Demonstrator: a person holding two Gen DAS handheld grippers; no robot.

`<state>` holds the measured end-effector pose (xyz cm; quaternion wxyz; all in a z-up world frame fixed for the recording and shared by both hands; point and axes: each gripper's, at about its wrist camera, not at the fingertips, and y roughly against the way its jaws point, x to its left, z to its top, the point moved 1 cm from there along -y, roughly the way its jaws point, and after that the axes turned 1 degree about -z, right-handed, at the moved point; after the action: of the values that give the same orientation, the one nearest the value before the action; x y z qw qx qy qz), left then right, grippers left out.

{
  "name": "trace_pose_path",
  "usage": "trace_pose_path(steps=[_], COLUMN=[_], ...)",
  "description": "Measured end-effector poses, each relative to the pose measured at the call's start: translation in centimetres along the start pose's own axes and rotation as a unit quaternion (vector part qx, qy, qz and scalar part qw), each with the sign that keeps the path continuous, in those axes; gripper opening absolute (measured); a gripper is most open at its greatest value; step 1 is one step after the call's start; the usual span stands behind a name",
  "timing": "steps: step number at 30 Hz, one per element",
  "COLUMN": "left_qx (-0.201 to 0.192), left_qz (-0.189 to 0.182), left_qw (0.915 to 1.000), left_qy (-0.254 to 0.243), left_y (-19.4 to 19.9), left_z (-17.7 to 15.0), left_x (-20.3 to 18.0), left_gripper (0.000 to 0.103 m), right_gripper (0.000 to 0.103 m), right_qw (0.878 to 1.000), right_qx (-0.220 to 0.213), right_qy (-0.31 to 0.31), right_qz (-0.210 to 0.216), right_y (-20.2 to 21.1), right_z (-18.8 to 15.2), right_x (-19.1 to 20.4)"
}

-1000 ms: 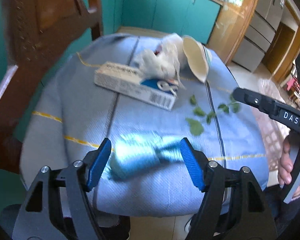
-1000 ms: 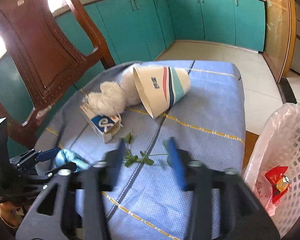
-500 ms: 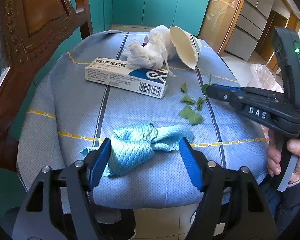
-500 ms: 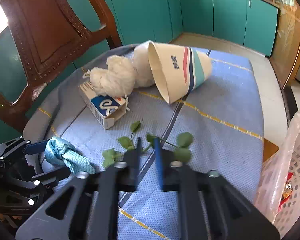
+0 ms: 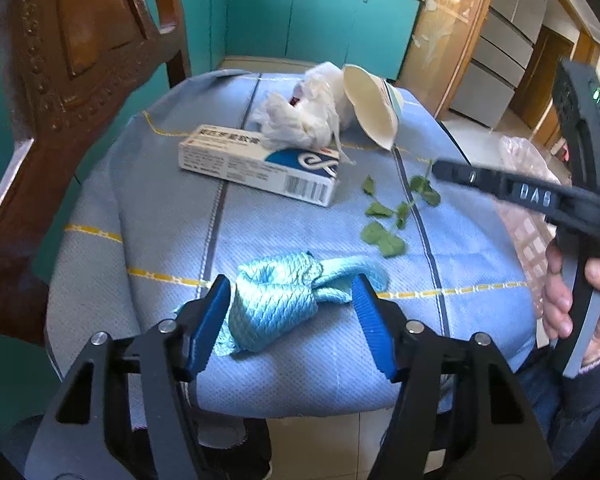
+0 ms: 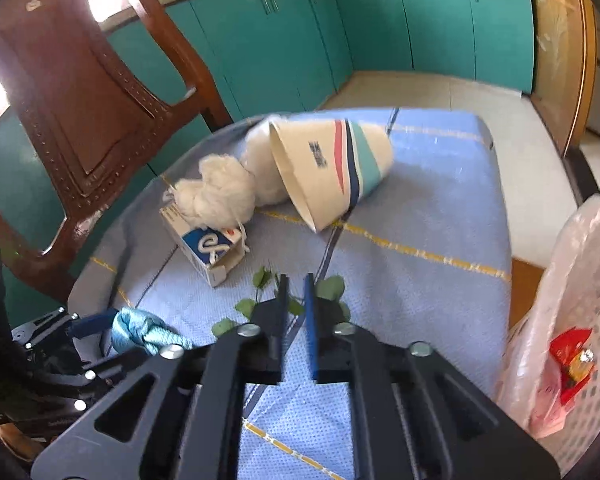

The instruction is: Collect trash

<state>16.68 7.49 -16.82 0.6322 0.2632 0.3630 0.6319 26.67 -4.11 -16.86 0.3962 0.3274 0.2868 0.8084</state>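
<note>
On right gripper (image 5: 440,168): white "DAS" lettering

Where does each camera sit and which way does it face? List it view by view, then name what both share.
Left wrist: on the left gripper, looking forward across the table at the blue rope; the person's right hand shows.
Right wrist: on the right gripper, facing the leafy sprig and paper cup; trash basket at right.
Shared: rope, sprig, cup, box, tissue.
</note>
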Motion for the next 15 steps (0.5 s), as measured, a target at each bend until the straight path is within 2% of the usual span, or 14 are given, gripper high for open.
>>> trace_pose_path(steps=[1,3,6,8,10,13,15], left_qx=[0.0,0.0,0.0,0.001,0.001,0.003,0.003], left_qz=[0.001,0.003,0.005,0.008,0.014,0.027,0.039], left_qw=[1.0,1.0,1.0,0.9998,0.9994,0.999,0.9985], left_qy=[0.001,0.001,-0.005,-0.018,-0.032,-0.037,-0.038], left_y=[-0.1,-0.3,-0.6,-0.8,-0.9,-1.3,-1.5], left_z=[0.0,0.0,-0.1,-0.3,-0.6,-0.8,-0.8], left_x=[0.0,-0.1,-0.5,-1.0,-1.2,-1.2,-0.9], left_gripper=[0.069,0.072,0.074,0.074,0.074,0.064,0.052], right_gripper=[0.033,0.043,0.043,0.035,0.015,0.006,0.006], right_qw=[1.0,1.0,0.999,0.999,0.999,0.998,0.998], right_qx=[0.006,0.011,0.018,0.014,0.016,0.007,0.002], right_qy=[0.003,0.008,0.022,0.039,0.047,0.054,0.055], right_qz=[0.0,-0.007,-0.014,-0.025,-0.023,-0.023,-0.025], right_y=[-0.6,-1.4,-2.7,-3.0,-2.9,-2.3,-1.9], right_z=[-0.1,-0.4,-0.6,-0.6,-0.6,-0.6,-0.5], right_x=[0.2,0.5,1.2,1.9,2.1,2.3,2.3])
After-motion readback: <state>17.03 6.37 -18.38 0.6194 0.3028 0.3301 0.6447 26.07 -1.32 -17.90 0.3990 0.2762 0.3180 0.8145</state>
